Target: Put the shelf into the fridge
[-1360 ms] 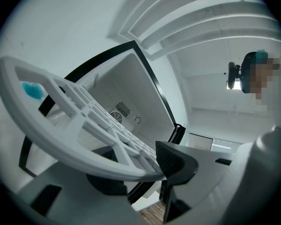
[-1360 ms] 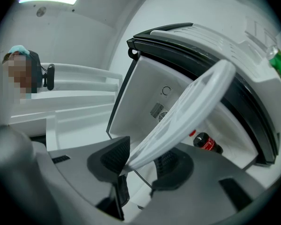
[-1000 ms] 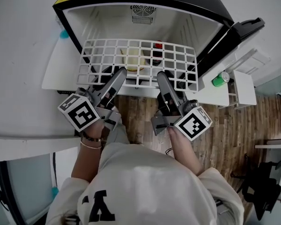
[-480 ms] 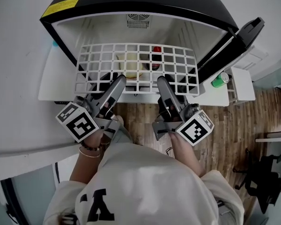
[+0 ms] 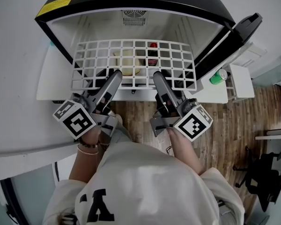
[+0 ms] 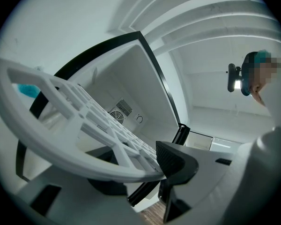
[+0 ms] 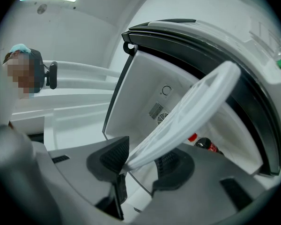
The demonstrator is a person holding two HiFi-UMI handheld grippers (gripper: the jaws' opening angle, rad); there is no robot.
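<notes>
The big fridge (image 5: 98, 29) stands open right ahead of both grippers. The white shelf (image 5: 133, 60) stretches forward from their tips. Its far part is inside the fridge mouth and its near rim sticks out. The left gripper (image 5: 116, 74) is closed on that near rim, pinching it between its pads. The right gripper (image 5: 157, 75), just beside it, holds the same rim. Its jaws have just been opening a tiny bit, yet the rim sits between the pads and touches them. Past its tips, under the shelf, lies a dark, red-capped bottle (image 5: 153, 47). A small green can (image 5: 219, 77) sits off to its right. So the shelf is partway in. It may not be resting on the side ledges yet, but that is hard to see. Left to do: slide it fully in, set it down, let go
</notes>
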